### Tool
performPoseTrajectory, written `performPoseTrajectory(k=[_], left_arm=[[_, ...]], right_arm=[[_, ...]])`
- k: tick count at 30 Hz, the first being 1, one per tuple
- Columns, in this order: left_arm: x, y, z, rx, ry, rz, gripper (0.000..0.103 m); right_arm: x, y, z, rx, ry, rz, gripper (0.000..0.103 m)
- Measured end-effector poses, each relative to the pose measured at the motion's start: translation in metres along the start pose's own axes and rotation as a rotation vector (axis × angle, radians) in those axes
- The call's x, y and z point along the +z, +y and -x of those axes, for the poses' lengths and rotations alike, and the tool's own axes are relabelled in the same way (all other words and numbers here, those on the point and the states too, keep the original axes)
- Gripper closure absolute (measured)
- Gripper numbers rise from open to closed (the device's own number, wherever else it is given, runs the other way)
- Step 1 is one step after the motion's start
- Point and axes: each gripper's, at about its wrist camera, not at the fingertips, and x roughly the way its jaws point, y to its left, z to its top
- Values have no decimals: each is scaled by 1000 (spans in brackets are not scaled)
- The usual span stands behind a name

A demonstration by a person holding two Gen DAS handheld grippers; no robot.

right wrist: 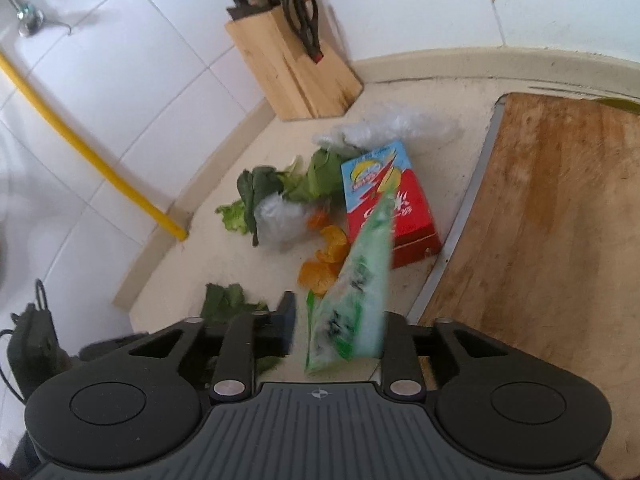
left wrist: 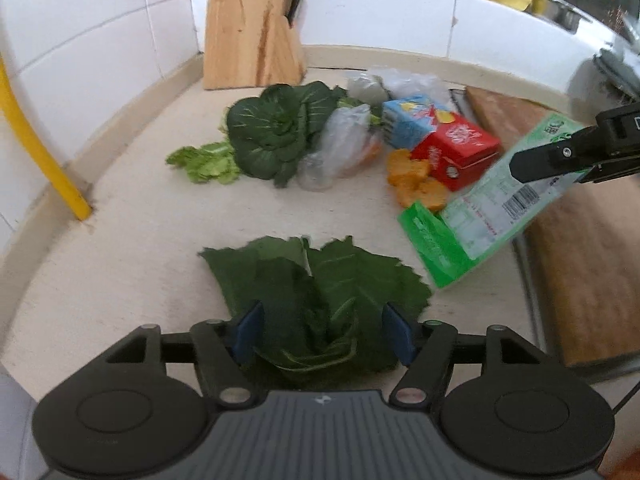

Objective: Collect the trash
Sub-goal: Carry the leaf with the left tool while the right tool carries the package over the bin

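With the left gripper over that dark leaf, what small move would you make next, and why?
Probably close the left gripper on the dark leaf: its jaws stand open with the leaf between the pads, seemingly ungripped, lying on the counter.

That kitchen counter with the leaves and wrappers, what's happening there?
A person with a gripper in each hand is gathering trash. The left gripper stands open around a dark green leaf on the counter. The right gripper has a green plastic packet between its parted fingers. A red and blue carton, orange peel and more greens lie piled behind.
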Motion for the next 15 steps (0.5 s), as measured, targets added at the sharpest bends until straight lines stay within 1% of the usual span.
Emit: performPoseTrajectory(k=[1,3,4,5,6,7,8,10,12,13,15], left_arm=[[0,0,-1,27,-6,-3,43],[0,2,-7,56,2,22,44],[0,5,-10,51,11,51,45],[0,7,-13,34,21,88,46],[-1,9,-13,33,14,113,48],[0,8,-13,40,14,122,55],[1,7,-13,43,18,126,59],[4,6,-12,35,23,154,78],[7,5,-10,-10,34,195,96],[8,5,-9,-31,37,219,95],[9,-2,-9,-17,35,211,97]], right_arm=[[0,1,-3,-1,5,12,54],[-2,1,-10,-1,14,23,54],[-2,2,-13,2,23,27,54],[-3,1,-15,4,31,31,57],[-5,1,-17,7,40,34,59],[-5,0,-18,8,52,33,67],[-7,-2,-21,9,70,27,80],[-9,-6,-22,21,87,13,84],[-12,-7,-20,41,94,6,89],[-13,-8,-19,51,96,6,91],[-14,-5,-17,72,94,13,93]])
